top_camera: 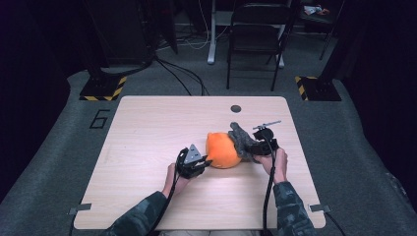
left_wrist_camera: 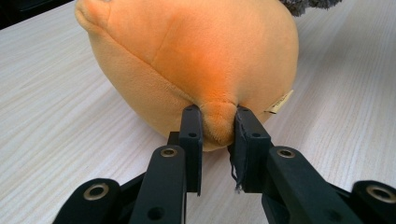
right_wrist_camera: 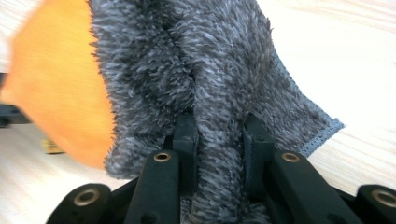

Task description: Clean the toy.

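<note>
Orange plush ball (top_camera: 222,150) sits right of centre on the surface (top_camera: 147,142), soft, rounded, short smooth pile w/ stitched seams. Grey cloth (top_camera: 242,139) lies against its right side, draped partly over it; shaggy fuzzy pile, hemmed edge.

Left gripper (top_camera: 202,162) meets the ball's left side, jaws narrow and pinching a fold of the orange fabric. Left gripper view gives the detail: plush (left_wrist_camera: 187,60) bunched between the black pads, a small cream label (left_wrist_camera: 279,101) at the ball's lower right, and frayed threads on the right pad. High view is too small for any of that.

Right gripper (top_camera: 256,147) is at the cloth, jaws narrow, clamped on a ridge of the grey pile. Right gripper view shows the cloth (right_wrist_camera: 210,79) up close, stitched border at the right, orange plush (right_wrist_camera: 56,107) behind it at left, blurred.

Surface is pale wood-grain laminate w/ rounded corners, a dark round hole (top_camera: 236,108) near the far edge. Around it: grey carpet, a folding chair (top_camera: 255,39) beyond, cables on the floor, two black bases w/ yellow-black hazard tape (top_camera: 103,88), a "6" marked on the carpet at left. Room edges are dark.
</note>
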Demonstrator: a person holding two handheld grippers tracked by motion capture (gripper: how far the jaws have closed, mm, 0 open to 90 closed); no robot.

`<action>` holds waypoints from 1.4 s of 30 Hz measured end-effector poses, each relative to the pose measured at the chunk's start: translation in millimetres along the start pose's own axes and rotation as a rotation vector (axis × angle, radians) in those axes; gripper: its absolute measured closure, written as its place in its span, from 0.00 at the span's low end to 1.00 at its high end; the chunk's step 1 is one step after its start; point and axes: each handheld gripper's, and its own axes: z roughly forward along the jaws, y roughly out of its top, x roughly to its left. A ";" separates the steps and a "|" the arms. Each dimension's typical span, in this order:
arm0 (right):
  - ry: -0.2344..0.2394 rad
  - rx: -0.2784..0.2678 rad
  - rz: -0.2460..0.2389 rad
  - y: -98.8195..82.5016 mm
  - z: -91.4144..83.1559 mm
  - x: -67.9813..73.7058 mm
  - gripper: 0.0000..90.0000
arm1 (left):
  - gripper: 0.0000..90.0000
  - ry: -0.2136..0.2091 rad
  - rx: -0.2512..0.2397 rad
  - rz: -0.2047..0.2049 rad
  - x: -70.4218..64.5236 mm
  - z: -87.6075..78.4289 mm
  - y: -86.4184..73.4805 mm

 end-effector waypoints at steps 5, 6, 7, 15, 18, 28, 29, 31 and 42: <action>-0.073 0.051 -0.003 -7.9 9.2 -9.7 0.79 | 0.83 0.002 -0.002 -0.013 0.6 0.9 -0.3; -0.112 0.065 -0.006 -8.0 9.6 -11.9 0.79 | 0.83 -0.001 -0.001 -0.017 1.9 0.8 -1.1; -0.112 0.065 -0.006 -8.0 9.6 -11.9 0.79 | 0.83 -0.001 -0.001 -0.017 1.9 0.8 -1.1; -0.081 -0.087 -0.071 12.3 -30.4 14.1 0.79 | 0.83 0.012 -0.006 -0.012 0.5 0.8 0.4; -0.056 -0.123 -0.102 18.7 -39.6 27.2 0.79 | 0.84 0.010 -0.009 -0.001 -1.2 1.2 1.1; 0.001 -0.139 -0.281 30.6 -31.5 99.0 0.79 | 0.84 0.013 -0.009 0.040 -7.4 1.3 3.1; -0.021 -0.112 -0.288 29.4 -24.3 99.2 0.79 | 0.84 0.013 -0.007 0.041 -7.4 1.3 2.8; -0.059 -0.090 -0.300 27.4 -16.3 97.9 0.79 | 0.84 0.018 -0.008 0.039 -7.3 1.6 2.1; -0.103 -0.057 -0.288 20.8 -5.9 81.6 0.79 | 0.83 0.006 -0.004 0.042 -5.4 1.7 1.2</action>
